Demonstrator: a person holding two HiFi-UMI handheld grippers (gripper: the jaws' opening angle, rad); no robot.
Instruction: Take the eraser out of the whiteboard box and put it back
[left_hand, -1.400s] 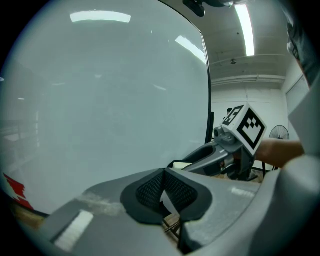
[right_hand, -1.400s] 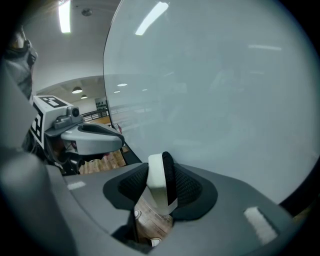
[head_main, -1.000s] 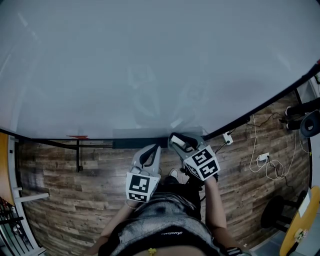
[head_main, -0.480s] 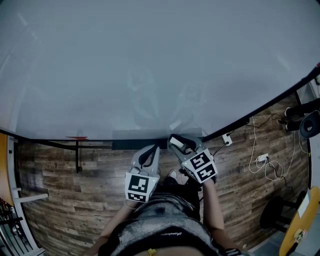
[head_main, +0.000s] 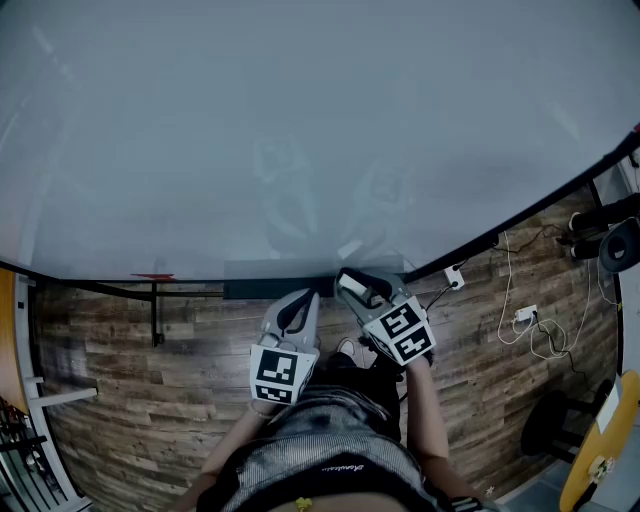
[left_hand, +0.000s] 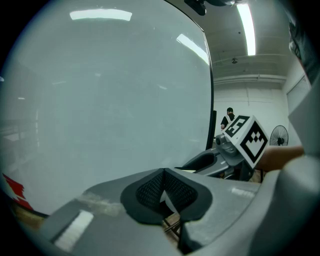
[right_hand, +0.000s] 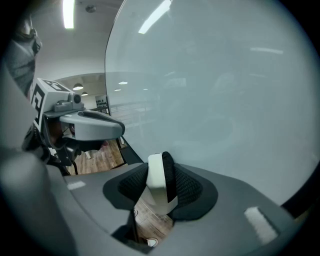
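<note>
Your right gripper (head_main: 351, 281), pitched downward close by the right end of the whiteboard box (head_main: 265, 289) at the foot of the whiteboard (head_main: 300, 130), has its fingers clamped on the white-and-black eraser (right_hand: 159, 182), while your left gripper (head_main: 308, 298) hovers just beside it, tilted slightly down, fingers together on nothing.

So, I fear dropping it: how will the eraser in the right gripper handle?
Probably light and stiff: the eraser stands upright between the right gripper's textured pads without sagging. Its white side looks smooth, so it may slip if loosened. Blocky, so unlikely to roll.
</note>
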